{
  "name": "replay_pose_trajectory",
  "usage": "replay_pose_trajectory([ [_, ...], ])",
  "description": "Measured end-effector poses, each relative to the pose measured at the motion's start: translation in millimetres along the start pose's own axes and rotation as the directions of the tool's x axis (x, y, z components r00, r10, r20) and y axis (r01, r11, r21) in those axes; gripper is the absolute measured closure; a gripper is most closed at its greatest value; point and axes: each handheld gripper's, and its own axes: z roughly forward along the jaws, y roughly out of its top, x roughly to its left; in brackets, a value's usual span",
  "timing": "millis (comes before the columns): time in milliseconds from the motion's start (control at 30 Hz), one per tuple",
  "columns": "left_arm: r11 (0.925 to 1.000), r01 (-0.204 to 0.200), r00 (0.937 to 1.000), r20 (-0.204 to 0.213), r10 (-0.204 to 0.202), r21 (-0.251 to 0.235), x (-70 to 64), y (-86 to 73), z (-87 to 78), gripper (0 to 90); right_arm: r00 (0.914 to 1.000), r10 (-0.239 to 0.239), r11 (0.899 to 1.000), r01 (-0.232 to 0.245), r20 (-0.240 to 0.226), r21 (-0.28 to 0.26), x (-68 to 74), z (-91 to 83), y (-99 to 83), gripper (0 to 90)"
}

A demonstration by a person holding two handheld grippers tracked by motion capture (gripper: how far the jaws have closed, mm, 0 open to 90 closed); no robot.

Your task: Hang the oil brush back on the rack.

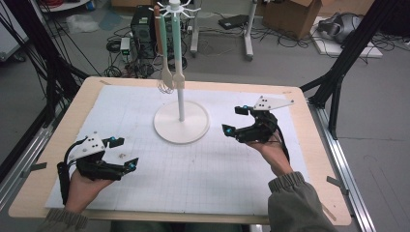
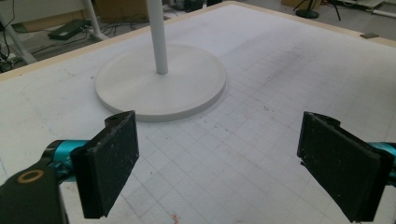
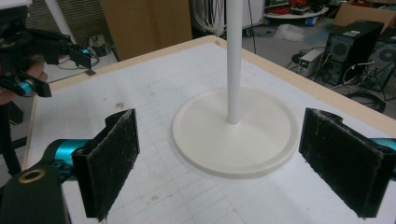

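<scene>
A white stand with a round base (image 1: 193, 129) (image 2: 187, 88) (image 3: 261, 140) and a thin pole (image 1: 181, 101) (image 2: 158, 37) (image 3: 233, 60) stands at the middle of the table. From hooks at its top hang a brown-handled whisk (image 1: 164, 82), a pale green-handled spoon (image 1: 167, 72) and a fork-like utensil (image 1: 179, 77). My left gripper (image 1: 125, 152) (image 2: 217, 165) hovers open at the front left, pointing at the base with nothing between its jaws. My right gripper (image 1: 234, 120) (image 3: 219, 163) is open to the right of the base, also holding nothing.
A white gridded mat (image 1: 203, 164) covers the wooden table (image 1: 309, 145). Beyond the far edge the floor holds a computer tower (image 1: 143, 24), cables, a cardboard box (image 1: 295, 14) and black frame legs (image 1: 338, 77). The other gripper (image 3: 32, 51) appears far left in the right gripper view.
</scene>
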Motion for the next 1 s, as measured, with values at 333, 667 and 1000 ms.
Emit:
replay_pose_trajectory([
  [333, 1.0000, 0.004, 1.0000, -0.007, -0.004, 0.003, 0.8, -0.9, 0.1, 12.3, 1.0000, 0.003, 1.000, -0.003, 0.007, 0.017, 3.8, -2.2, -16.6, 11.4],
  [667, 1.0000, 0.003, 0.9999, -0.013, -0.003, 0.004, 1.7, -1.6, -0.7, 11.9, 0.9997, 0.014, 0.999, -0.015, 0.018, 0.044, 6.4, -7.3, -35.1, 11.4],
  [1000, 1.0000, 0.007, 0.9998, -0.021, -0.007, 0.003, 2.4, -2.0, -2.6, 11.5, 0.9996, -0.006, 1.000, 0.005, 0.028, 0.031, 14.2, -15.4, -39.3, 11.4],
])
